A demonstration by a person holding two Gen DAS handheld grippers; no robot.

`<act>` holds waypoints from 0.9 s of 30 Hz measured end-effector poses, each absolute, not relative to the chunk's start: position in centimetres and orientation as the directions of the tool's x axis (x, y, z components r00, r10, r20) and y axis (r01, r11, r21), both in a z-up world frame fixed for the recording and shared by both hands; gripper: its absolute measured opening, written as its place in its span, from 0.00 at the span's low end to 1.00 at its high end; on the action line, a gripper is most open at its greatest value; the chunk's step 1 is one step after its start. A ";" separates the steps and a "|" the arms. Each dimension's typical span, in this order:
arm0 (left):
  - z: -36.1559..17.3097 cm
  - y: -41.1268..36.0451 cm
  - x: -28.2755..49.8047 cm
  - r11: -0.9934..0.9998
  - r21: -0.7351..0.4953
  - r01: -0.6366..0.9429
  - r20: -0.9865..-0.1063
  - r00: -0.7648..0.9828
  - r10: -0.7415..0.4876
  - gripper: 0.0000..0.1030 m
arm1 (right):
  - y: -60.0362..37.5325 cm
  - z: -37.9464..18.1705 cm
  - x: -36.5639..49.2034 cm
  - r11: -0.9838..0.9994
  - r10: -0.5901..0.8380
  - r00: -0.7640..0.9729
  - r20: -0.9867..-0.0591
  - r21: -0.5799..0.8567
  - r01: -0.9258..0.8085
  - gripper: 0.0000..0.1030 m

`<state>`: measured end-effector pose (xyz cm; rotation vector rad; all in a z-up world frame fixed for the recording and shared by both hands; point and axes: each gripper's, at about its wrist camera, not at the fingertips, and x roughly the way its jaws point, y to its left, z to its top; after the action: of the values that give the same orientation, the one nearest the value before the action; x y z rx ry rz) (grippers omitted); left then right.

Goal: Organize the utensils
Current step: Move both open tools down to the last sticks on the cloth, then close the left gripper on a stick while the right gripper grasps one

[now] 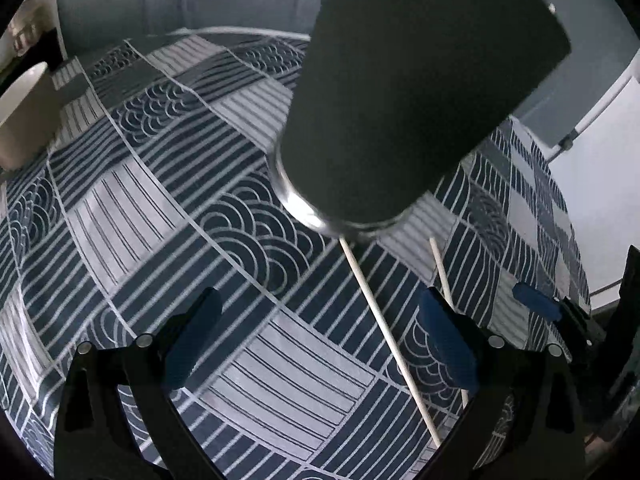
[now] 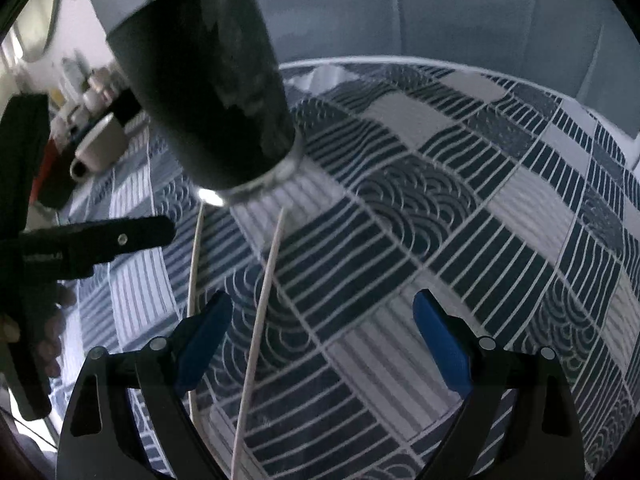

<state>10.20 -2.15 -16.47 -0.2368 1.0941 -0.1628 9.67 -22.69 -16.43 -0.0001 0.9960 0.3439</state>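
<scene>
Matte black tumbler (image 1: 404,92) stands by two slim wooden chopsticks (image 2: 260,320) on patterned cloth (image 2: 440,208); both tools gape empty.

Patterned tablecloth (image 1: 248,216) carries dark cup (image 1: 400,92), two chopsticks (image 1: 384,328), mug (image 1: 28,112).

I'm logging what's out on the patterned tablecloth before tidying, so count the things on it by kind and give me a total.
Chopsticks: 2, one and another
Dark tumbler: 1
Beige mug: 1
Total: 4
</scene>
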 end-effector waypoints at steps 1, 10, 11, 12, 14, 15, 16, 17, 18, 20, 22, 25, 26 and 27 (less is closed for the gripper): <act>-16.7 -2.4 10.4 0.963 -0.269 0.014 -0.862 0.444 -0.247 0.94 | -22.6 -16.6 9.5 0.946 0.279 0.490 -0.826 0.150 -0.286 0.85; -17.3 -4.7 10.6 0.982 -0.181 0.049 -0.884 0.429 -0.185 0.94 | -21.8 -17.6 8.7 0.952 0.165 0.496 -0.853 0.006 -0.307 0.85; -17.4 -5.0 10.6 0.985 -0.163 0.056 -0.886 0.430 -0.172 0.94 | -22.0 -17.6 8.7 0.953 0.163 0.495 -0.853 0.007 -0.302 0.85; -17.5 -5.3 10.6 0.987 -0.146 0.064 -0.888 0.432 -0.159 0.94 | -22.1 -17.6 8.8 0.955 0.160 0.495 -0.854 0.006 -0.298 0.85; -17.7 -5.8 10.5 0.990 -0.112 0.085 -0.891 0.432 -0.138 0.94 | -22.4 -17.6 8.8 0.956 0.155 0.493 -0.856 0.004 -0.293 0.85; -17.8 -6.2 10.4 0.991 -0.087 0.102 -0.893 0.433 -0.123 0.94 | -22.5 -17.5 8.8 0.957 0.152 0.493 -0.857 0.003 -0.291 0.85; -18.0 -6.5 10.3 0.991 -0.055 0.119 -0.896 0.433 -0.102 0.94 | -22.6 -17.5 8.9 0.958 0.149 0.492 -0.858 0.003 -0.286 0.86; -18.1 -6.9 10.1 0.990 -0.022 0.140 -0.898 0.432 -0.081 0.94 | -22.8 -17.5 8.9 0.961 0.145 0.491 -0.859 0.004 -0.277 0.87; -18.3 -7.4 10.0 0.987 0.012 0.162 -0.898 0.435 -0.061 0.94 | -22.9 -17.5 9.0 0.963 0.140 0.489 -0.861 0.004 -0.270 0.88; -18.3 -7.1 9.7 0.987 0.008 0.159 -0.893 0.446 -0.064 0.95 | -23.2 -17.5 9.1 0.966 0.134 0.483 -0.865 0.004 -0.259 0.89; -18.3 -7.0 9.7 0.987 0.014 0.161 -0.895 0.443 -0.059 0.96 | -23.3 -17.6 9.1 0.966 0.131 0.473 -0.871 0.006 -0.257 0.90; -18.2 -6.7 10.0 0.986 0.017 0.166 -0.904 0.425 -0.056 0.96 | -23.2 -17.6 9.6 0.964 0.127 0.442 -0.888 0.006 -0.265 0.91; -18.2 -6.7 10.1 0.985 0.017 0.169 -0.906 0.420 -0.057 0.96 | -23.2 -17.6 9.9 0.964 0.127 0.425 -0.896 0.010 -0.266 0.92; -18.2 -6.7 9.9 0.985 0.018 0.173 -0.908 0.416 -0.056 0.96 | -23.1 -17.6 10.2 0.963 0.123 0.408 -0.905 0.009 -0.270 0.93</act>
<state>9.88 -6.71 -18.19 0.1154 1.1338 -0.1446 10.20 -23.12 -17.60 -0.1462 1.1248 0.2486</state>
